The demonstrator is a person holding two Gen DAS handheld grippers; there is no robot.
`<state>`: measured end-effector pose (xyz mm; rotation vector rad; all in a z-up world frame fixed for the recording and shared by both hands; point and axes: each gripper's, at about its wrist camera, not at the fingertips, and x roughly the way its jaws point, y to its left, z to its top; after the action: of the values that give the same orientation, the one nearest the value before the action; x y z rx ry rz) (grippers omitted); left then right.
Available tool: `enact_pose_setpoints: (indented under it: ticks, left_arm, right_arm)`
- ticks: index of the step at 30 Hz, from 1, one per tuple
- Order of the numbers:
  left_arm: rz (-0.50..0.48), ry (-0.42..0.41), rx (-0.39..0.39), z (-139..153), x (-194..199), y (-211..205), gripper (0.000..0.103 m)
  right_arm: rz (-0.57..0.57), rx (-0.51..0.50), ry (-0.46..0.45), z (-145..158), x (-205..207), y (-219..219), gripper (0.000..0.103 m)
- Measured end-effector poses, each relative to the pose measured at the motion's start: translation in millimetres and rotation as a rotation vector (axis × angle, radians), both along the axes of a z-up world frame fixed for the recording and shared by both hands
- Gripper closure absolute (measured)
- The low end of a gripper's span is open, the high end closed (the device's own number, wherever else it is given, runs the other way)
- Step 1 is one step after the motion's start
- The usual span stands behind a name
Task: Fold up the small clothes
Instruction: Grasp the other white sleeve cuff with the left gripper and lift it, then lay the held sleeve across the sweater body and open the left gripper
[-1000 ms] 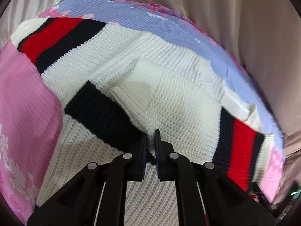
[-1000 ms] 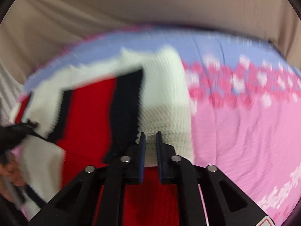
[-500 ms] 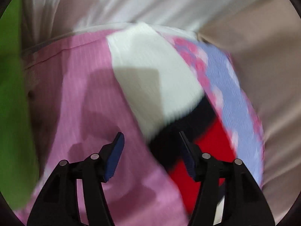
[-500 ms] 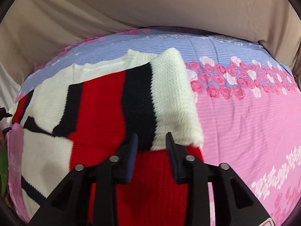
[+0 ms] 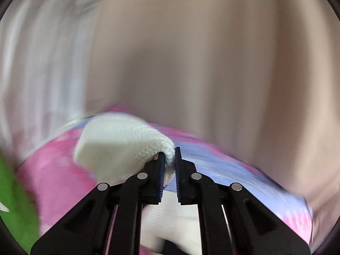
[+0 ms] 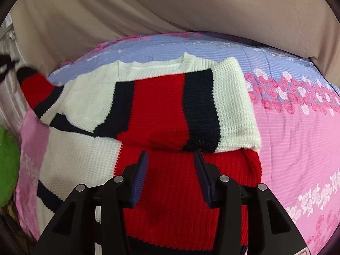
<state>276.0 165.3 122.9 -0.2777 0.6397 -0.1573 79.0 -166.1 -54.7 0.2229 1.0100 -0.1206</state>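
Observation:
A knitted sweater (image 6: 161,110) with white, black and red stripes lies on the pink and blue floral sheet (image 6: 297,131). Its right sleeve is folded across the body. My right gripper (image 6: 170,159) is open and empty just above the red hem, below the folded sleeve. My left gripper (image 5: 169,159) is shut on the white cuff of the left sleeve (image 5: 119,144) and holds it up. In the right wrist view that sleeve (image 6: 36,85) shows raised at the far left. The left wrist view is blurred by motion.
A beige curtain (image 6: 170,6) hangs behind the bed. A green object (image 6: 7,165) lies at the left edge of the sheet. Bare pink sheet lies to the right of the sweater.
My right gripper let go of the right sleeve and opened wider. My left gripper opened, swung to the left sleeve's cuff, shut on it and lifted it.

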Motion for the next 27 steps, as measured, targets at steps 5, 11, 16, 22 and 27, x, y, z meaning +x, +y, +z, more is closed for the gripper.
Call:
enact_pose_setpoints:
  ticks: [5, 11, 16, 22, 27]
  left_arm:
    - [-0.315, 0.170, -0.054, -59, -66, -161, 0.090]
    - [-0.259, 0.473, -0.152, -178, -117, -179, 0.085]
    - [0.017, 0.491, -0.299, -188, -100, -96, 0.061]
    - [0.192, 0.495, -0.378, -196, -61, -24, 0.061]
    - [0.246, 0.576, -0.516, -217, -45, -3, 0.063]
  right_arm:
    - [-0.029, 0.023, -0.039, 9, -16, -25, 0.055]
    - [-0.097, 0.040, -0.034, 4, -49, -75, 0.051]
    - [-0.099, 0.117, -0.054, 1, -46, -100, 0.045]
    - [-0.134, 0.328, -0.071, -14, 22, -116, 0.044]
    - [-0.227, 0.450, 0.001, -54, 70, -122, 0.044]
